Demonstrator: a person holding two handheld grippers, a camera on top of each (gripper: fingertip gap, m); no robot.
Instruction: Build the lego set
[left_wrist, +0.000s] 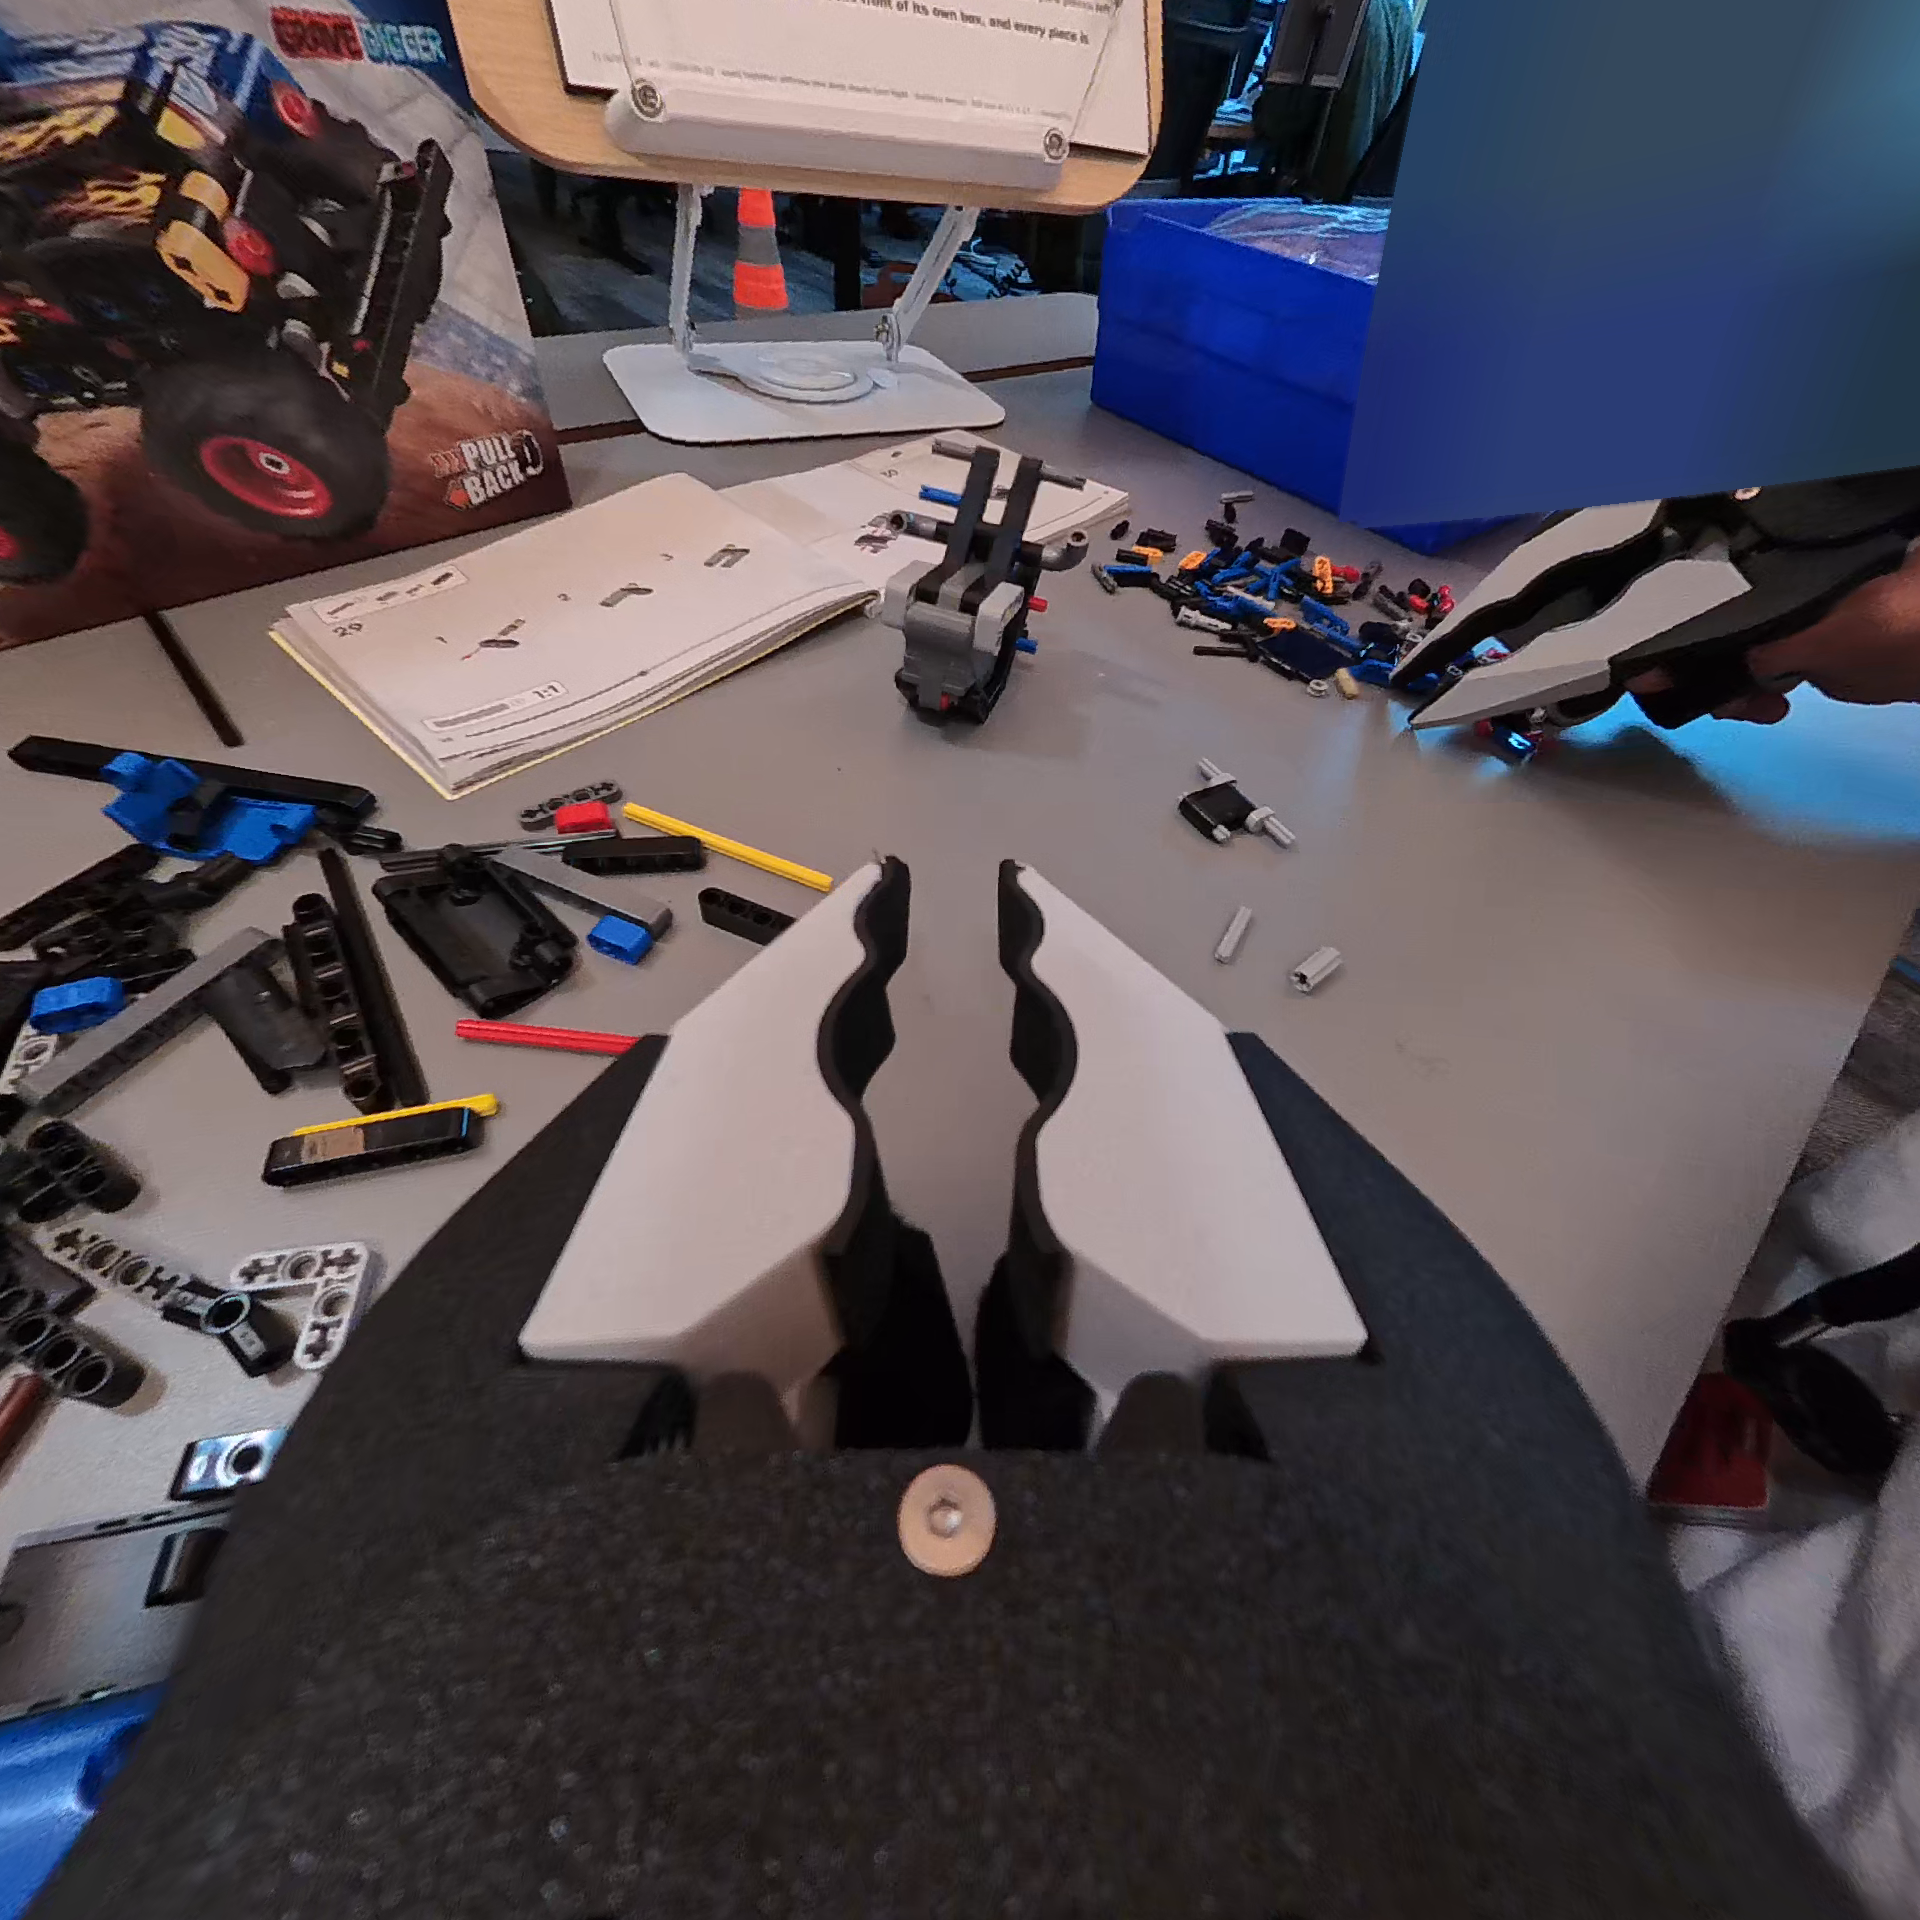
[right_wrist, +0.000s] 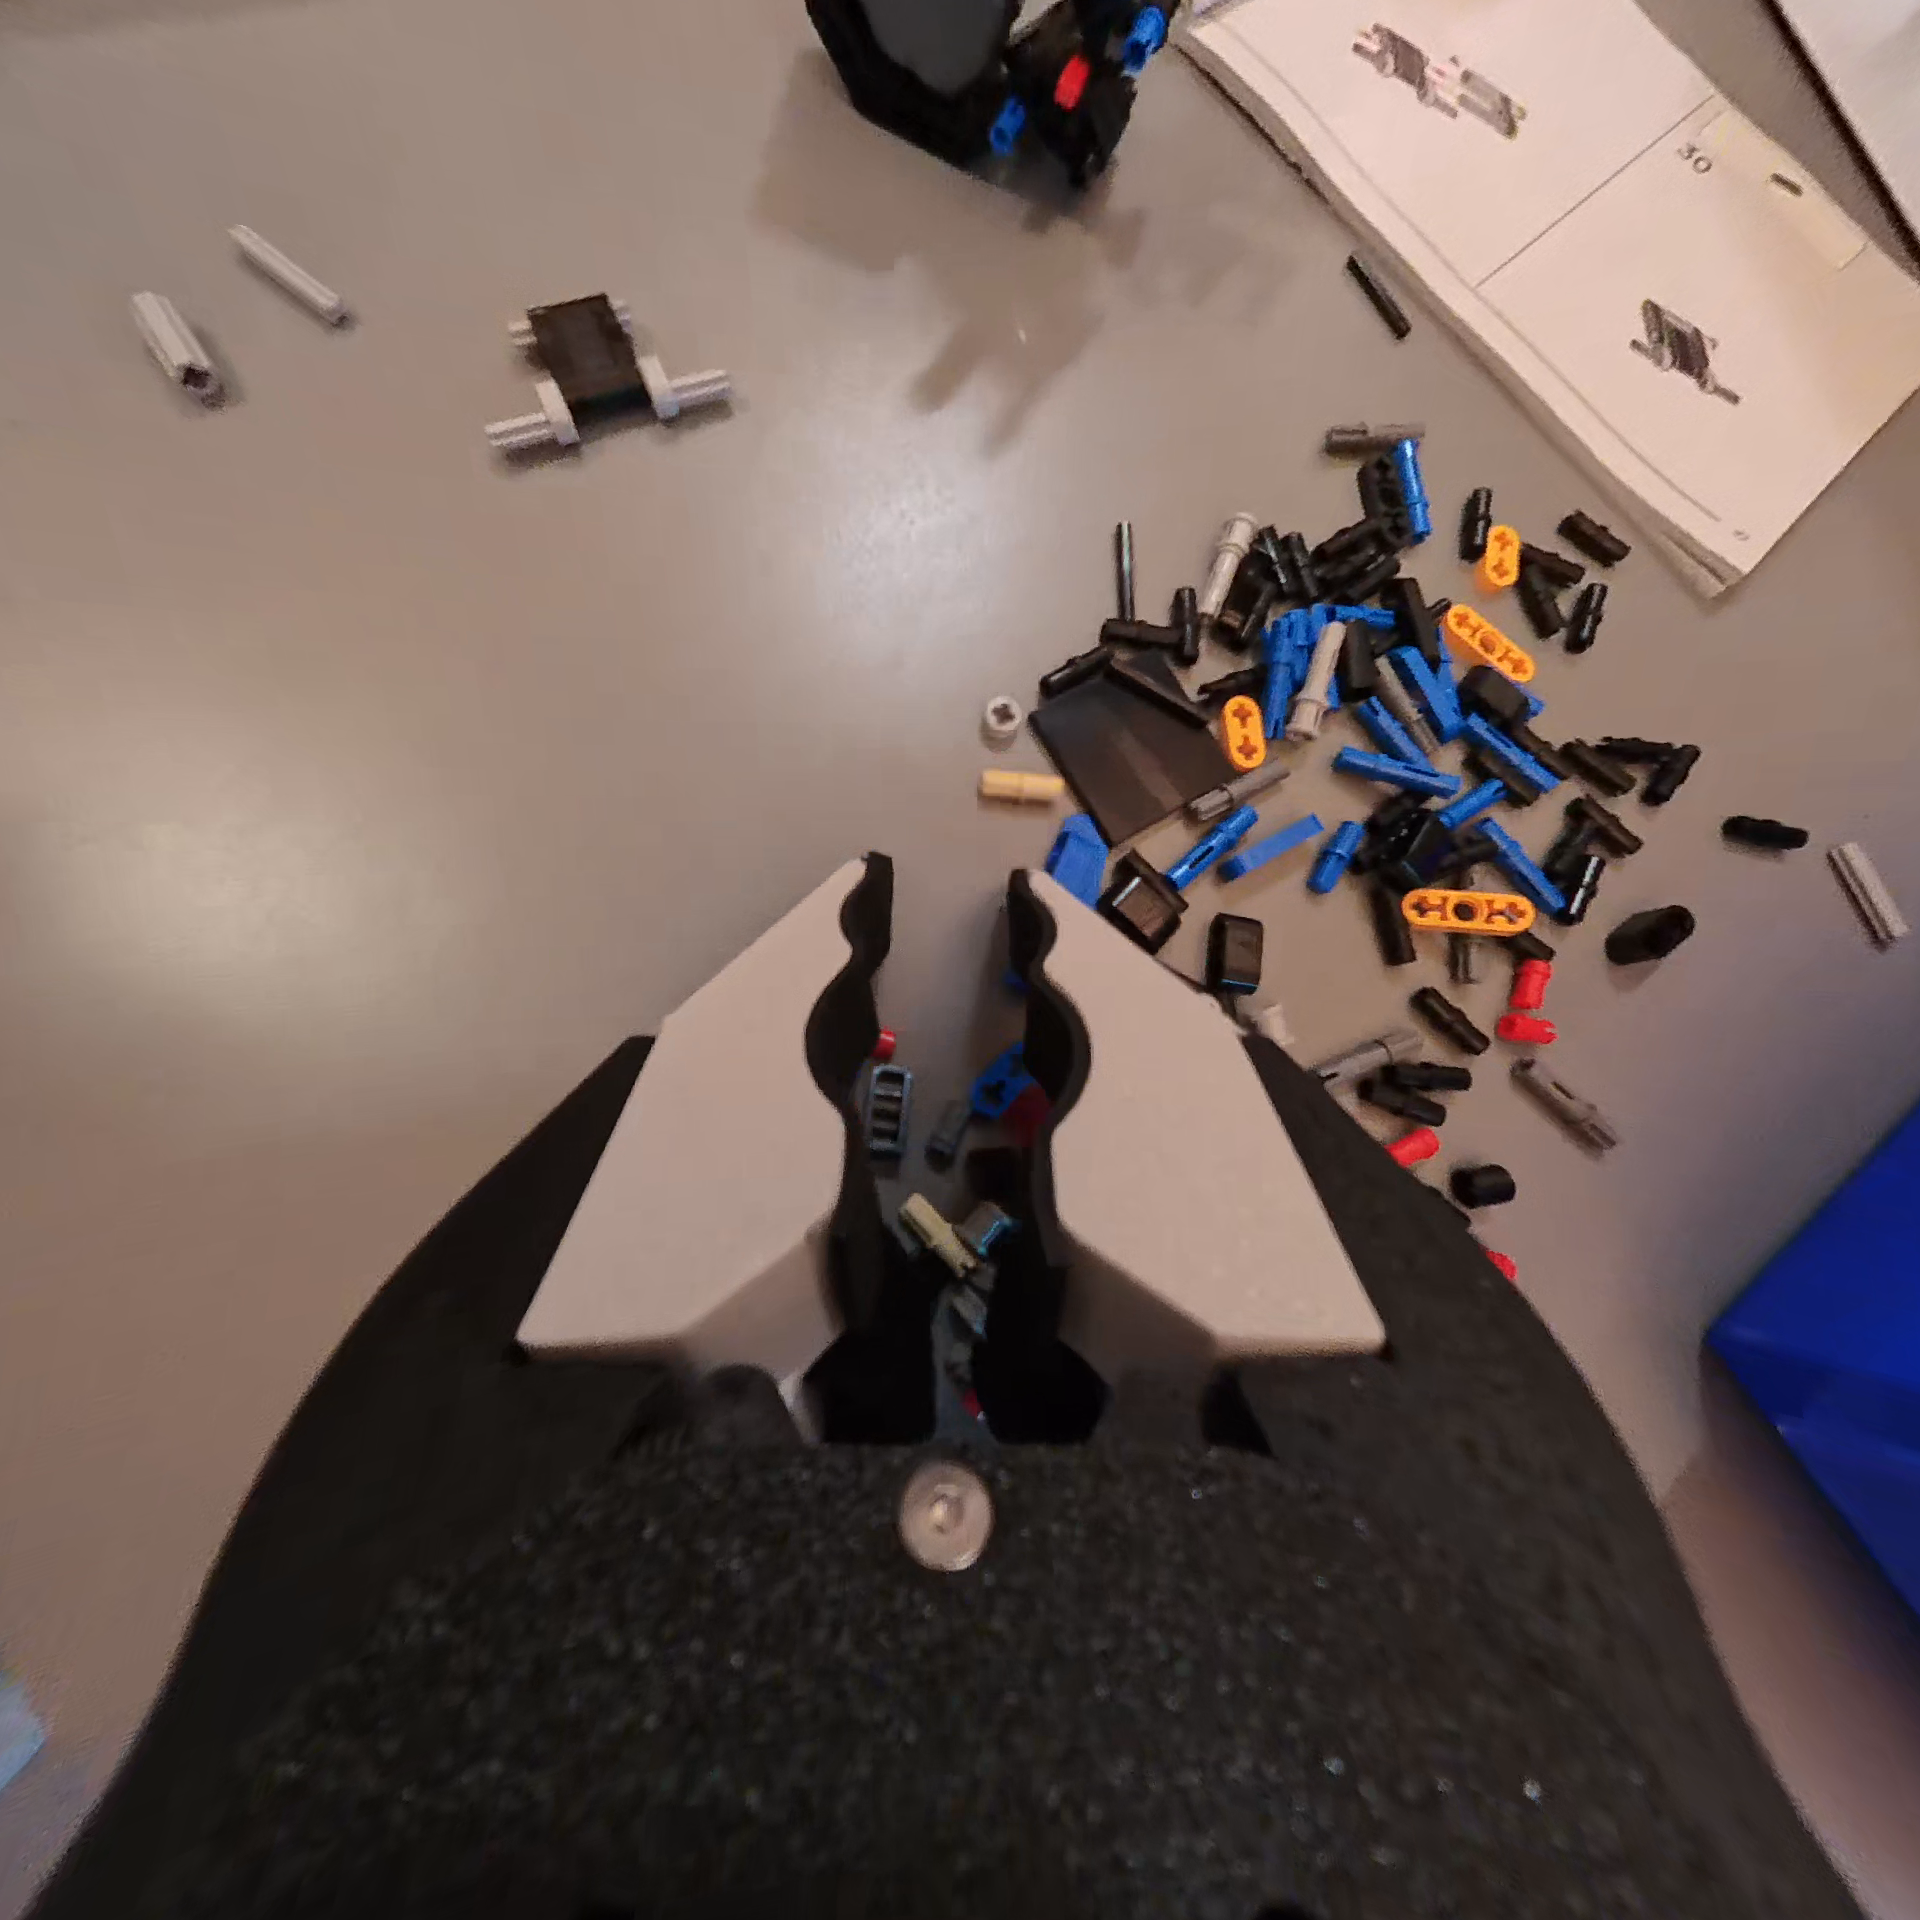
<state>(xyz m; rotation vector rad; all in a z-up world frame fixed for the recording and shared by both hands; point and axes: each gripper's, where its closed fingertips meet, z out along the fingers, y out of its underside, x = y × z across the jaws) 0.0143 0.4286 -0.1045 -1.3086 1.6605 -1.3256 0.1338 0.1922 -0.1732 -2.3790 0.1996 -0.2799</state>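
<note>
Left wrist view: my left gripper (left_wrist: 945, 868) hangs over bare table (left_wrist: 1455, 1091), jaws spread, empty. The part-built model (left_wrist: 966, 603) stands upright beside the open instruction booklet (left_wrist: 582, 613); beams lie to the left.

Right wrist view: my right gripper (right_wrist: 951, 883) sits low at the near edge of the small-parts pile (right_wrist: 1382, 727), jaws spread, nothing pinched. Loose pins show between and beneath them. Judgement: pick one isolated pin, align the tips across it, and close gently to avoid scattering neighbours.

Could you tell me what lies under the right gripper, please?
Small loose pieces on the grey table show between the right gripper's open jaws; whatever its black body covers is hidden.
</note>
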